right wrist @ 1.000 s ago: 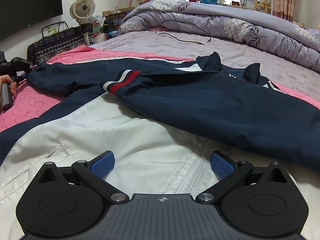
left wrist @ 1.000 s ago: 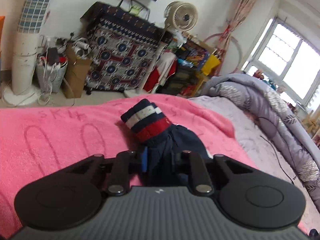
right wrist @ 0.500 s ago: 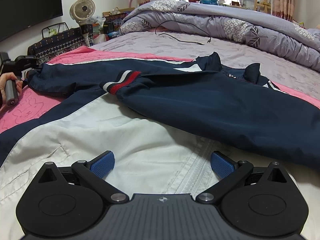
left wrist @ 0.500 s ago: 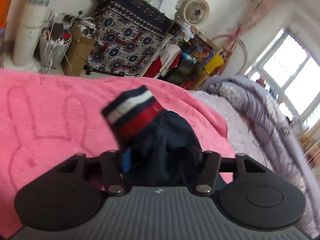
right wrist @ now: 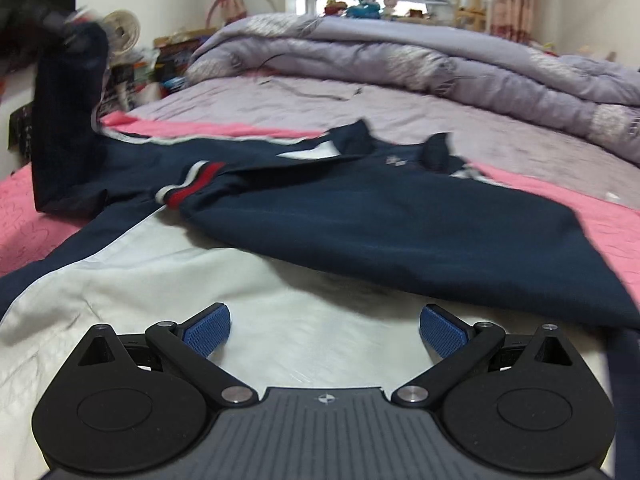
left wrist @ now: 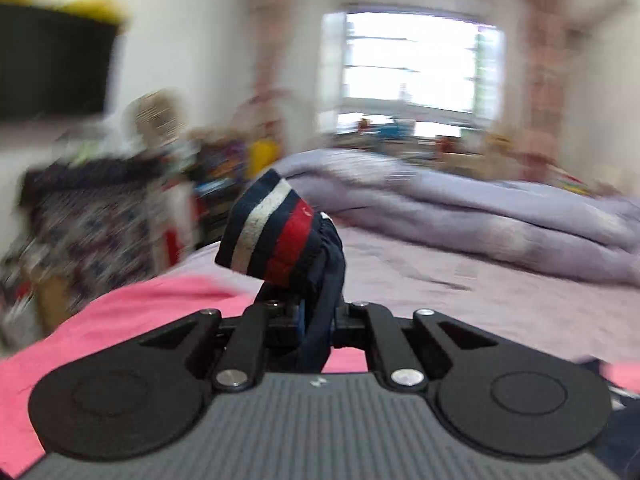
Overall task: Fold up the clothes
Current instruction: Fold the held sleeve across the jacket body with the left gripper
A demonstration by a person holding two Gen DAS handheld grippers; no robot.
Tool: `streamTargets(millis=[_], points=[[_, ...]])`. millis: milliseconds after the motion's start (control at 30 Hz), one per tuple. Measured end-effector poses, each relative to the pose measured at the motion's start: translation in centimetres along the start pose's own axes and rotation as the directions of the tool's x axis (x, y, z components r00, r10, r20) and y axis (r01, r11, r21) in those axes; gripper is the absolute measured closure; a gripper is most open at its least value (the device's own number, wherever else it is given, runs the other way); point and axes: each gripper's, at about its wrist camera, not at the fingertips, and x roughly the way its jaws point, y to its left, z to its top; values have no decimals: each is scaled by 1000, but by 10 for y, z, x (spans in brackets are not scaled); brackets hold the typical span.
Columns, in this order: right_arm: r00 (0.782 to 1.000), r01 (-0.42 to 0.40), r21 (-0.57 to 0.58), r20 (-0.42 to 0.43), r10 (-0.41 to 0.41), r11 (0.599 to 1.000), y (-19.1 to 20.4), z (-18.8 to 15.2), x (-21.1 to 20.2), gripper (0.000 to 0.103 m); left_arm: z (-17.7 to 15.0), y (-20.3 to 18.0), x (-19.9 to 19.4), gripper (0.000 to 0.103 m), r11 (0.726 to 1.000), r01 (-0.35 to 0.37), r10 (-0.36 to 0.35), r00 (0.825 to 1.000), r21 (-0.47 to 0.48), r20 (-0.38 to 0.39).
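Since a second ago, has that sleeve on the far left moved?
Yes. The sleeve has gone up: it lay flat on the pink blanket, and now stands lifted above it, shut in the left hand-held gripper.

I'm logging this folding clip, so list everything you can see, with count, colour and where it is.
jacket: one, navy and white, spread on the bed
sleeve cuff: one, navy, white and red stripes, pinched and lifted
second cuff: one, same stripes, lying on the jacket
blanket: one, pink, under the jacket
quilt: one, lilac, bunched beyond
fan: one, cream, far left
left gripper: black, shut on the sleeve
right gripper: black, blue pads, open above white panel
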Motion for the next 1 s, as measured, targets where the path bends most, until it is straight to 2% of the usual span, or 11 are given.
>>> streamTargets(millis=[100, 200, 300, 367, 467, 600, 633, 700, 733, 867, 1000], points=[[999, 22, 50, 34, -24, 998, -33, -12, -30, 0, -7, -99, -5, 89, 976, 157, -152, 987, 149, -44], [998, 35, 158, 42, -42, 987, -75, -28, -53, 0, -46, -192, 11, 76, 927, 273, -228, 955, 256, -191], [999, 35, 298, 29, -46, 954, -110, -48, -60, 0, -107, -263, 32, 76, 860, 364, -218, 895, 357, -389], [999, 17, 365, 34, -31, 931, -125, -62, -60, 0, -138, -294, 27, 76, 819, 390, -183, 873, 421, -452], [997, 39, 270, 57, -57, 962, -114, -70, -60, 0, -152, -309, 8, 75, 766, 412, -196, 881, 493, -431], [996, 27, 244, 75, -47, 970, -110, -72, -58, 0, -134, -305, -7, 24, 675, 556, -317, 812, 485, -491], [996, 11, 259, 79, -33, 966, -112, -72, -58, 0, -128, -305, -6, 20, 654, 566, -310, 806, 502, -504], [996, -5, 278, 83, -19, 961, -115, -71, -58, 0, -123, -304, -7, 21, 655, 484, -246, 862, 580, -442], [996, -7, 280, 83, -16, 960, -115, -70, -58, 0, -119, -300, -10, 21, 666, 472, -255, 872, 578, -419], [994, -59, 315, 107, 26, 947, -123, -66, -69, 1, -92, -266, -15, 21, 758, 478, -320, 865, 444, -385], [977, -162, 447, 196, 81, 880, -146, -42, -80, 1, -77, -196, -15, 21, 866, 377, -269, 905, 328, -330]])
